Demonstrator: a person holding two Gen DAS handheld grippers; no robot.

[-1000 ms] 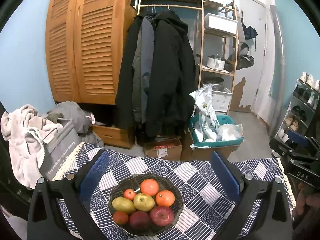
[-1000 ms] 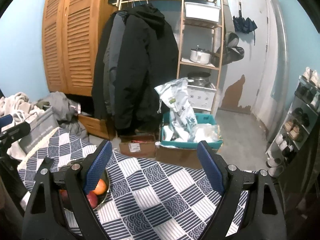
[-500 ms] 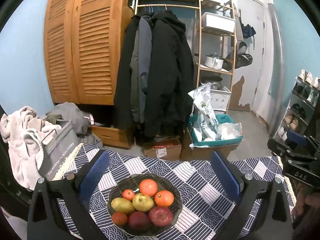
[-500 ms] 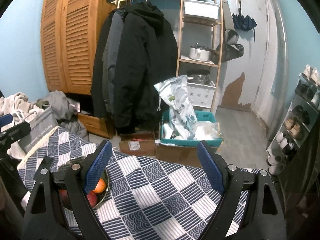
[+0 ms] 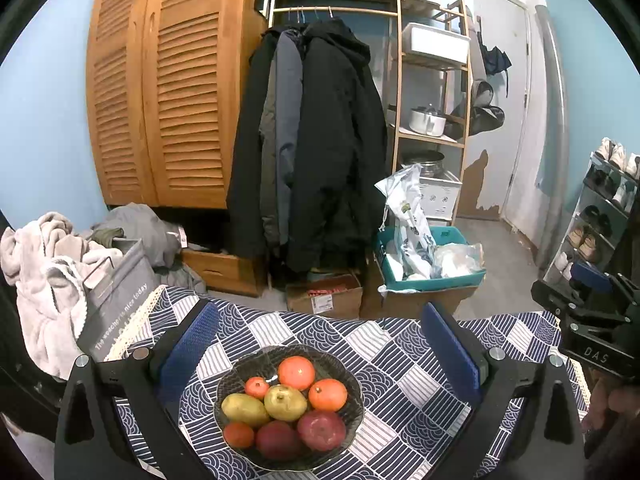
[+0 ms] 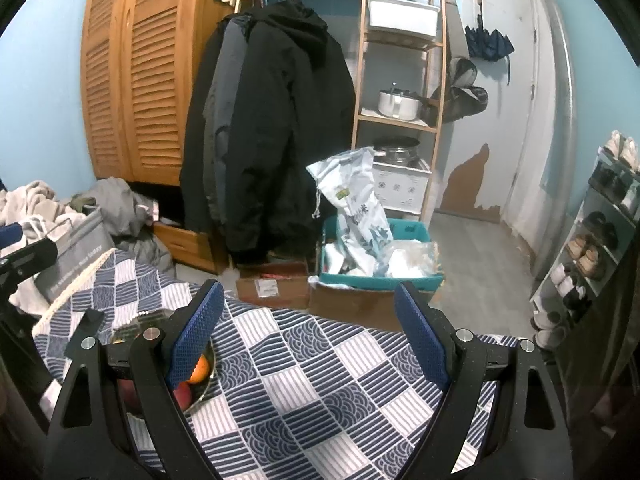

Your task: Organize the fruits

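A dark glass bowl (image 5: pixel 352 378) of fruit sits on the blue-and-white patterned tablecloth (image 5: pixel 404 356). It holds oranges (image 5: pixel 296 372), a small tangerine (image 5: pixel 257 387), yellow-green pears (image 5: pixel 285 402) and red apples (image 5: pixel 321 430). My left gripper (image 5: pixel 320 344) is open and empty, its blue pads either side of the bowl and above it. My right gripper (image 6: pixel 308 332) is open and empty over bare cloth; the bowl (image 6: pixel 200 392) shows partly behind its left finger. The right gripper also shows at the right edge of the left wrist view (image 5: pixel 592 312).
The table's far edge (image 6: pixel 280 308) drops to a floor with a cardboard box (image 6: pixel 272 284) and a teal bin (image 6: pixel 380 256) of bags. A grey basket (image 5: pixel 116 300) with laundry stands at the left. Coats (image 5: pixel 312 140) and a wooden shelf stand behind.
Both views have risen slightly, showing a little more of the table. The bowl and fruit have not moved. Both grippers stay open.
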